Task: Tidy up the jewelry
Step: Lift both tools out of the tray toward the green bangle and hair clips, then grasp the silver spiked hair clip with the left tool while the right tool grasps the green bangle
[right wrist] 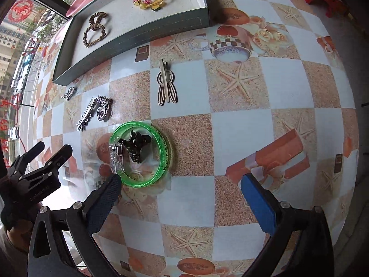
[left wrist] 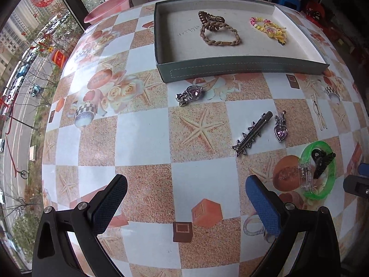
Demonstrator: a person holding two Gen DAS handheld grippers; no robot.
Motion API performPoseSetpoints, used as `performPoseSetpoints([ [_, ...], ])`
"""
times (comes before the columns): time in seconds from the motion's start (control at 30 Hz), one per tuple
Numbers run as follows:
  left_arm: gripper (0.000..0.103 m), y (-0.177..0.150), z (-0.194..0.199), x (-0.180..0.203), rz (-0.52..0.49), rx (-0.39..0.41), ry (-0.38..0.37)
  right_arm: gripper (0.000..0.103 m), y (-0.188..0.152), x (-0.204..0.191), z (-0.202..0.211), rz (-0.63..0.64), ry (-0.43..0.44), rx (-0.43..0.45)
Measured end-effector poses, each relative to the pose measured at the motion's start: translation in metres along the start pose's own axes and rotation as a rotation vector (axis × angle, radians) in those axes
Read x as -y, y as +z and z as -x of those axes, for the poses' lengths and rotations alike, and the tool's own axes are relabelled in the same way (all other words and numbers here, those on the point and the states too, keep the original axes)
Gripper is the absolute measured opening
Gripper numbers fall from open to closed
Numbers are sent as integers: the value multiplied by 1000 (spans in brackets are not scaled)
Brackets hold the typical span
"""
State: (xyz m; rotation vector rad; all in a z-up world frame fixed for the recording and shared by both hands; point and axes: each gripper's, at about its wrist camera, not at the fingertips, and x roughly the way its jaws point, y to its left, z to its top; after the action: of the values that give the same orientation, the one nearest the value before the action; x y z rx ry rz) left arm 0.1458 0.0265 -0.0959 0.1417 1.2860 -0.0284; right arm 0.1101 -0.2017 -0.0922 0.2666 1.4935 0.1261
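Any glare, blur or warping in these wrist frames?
Left wrist: heavy fisheye bulge, tray edges bowed, soft window sheen on the tablecloth, items sharp. Right wrist: same bulge, dark vignetted corners, glare patch near the green bangle.

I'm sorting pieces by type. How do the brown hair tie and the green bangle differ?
The brown hair tie is braided, soft cord; the green bangle is a rigid, see-through ring. The hair tie already lies in the tray; the bangle is on the table. The bangle rings a black clip; the hair tie encloses nothing. Both are loops lying flat.
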Motion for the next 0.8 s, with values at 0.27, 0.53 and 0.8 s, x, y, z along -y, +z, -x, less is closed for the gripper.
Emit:
performPoseSetpoints([
  [0.27,103,15,-2,14,-49,25,-5,103,1,-3,-9,-15,-17,-4],
  [0.53,103,26,-9,31,-110,31,-13,100,3,-9,-20,12,-41,-14],
  [0.8,103,39,-16,42,-138,30,-14,83,4,-14,-31,18,-82,-14],
])
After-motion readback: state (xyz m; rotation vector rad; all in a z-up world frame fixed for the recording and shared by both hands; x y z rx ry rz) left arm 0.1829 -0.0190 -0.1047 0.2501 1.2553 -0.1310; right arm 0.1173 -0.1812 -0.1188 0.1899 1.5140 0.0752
